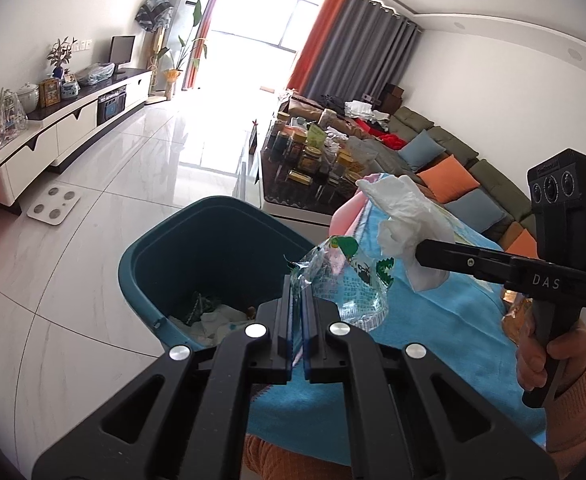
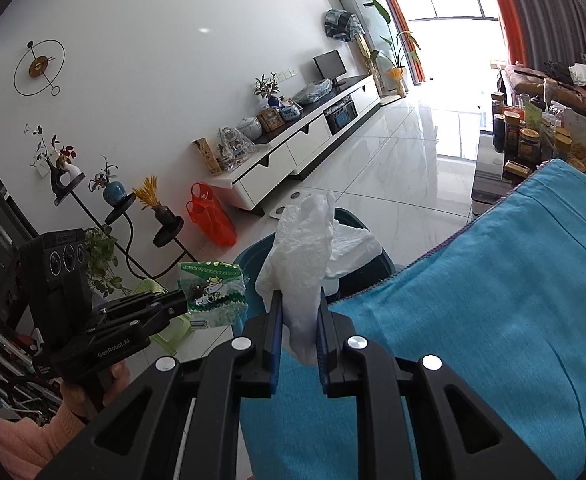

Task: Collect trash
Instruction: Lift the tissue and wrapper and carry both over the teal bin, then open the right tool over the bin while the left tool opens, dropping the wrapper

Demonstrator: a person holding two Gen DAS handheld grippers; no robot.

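My left gripper is shut on a clear plastic wrapper with green print, held over the near rim of a teal trash bin that holds paper scraps. My right gripper is shut on a crumpled white tissue, held above a blue cloth just right of the bin. In the left wrist view the right gripper holds the tissue beside the wrapper. In the right wrist view the left gripper holds the wrapper at the left.
The blue cloth covers a surface at the right. A glass coffee table with several jars stands beyond the bin, a sofa behind it. A white TV cabinet, a bathroom scale and an orange bag are at the left.
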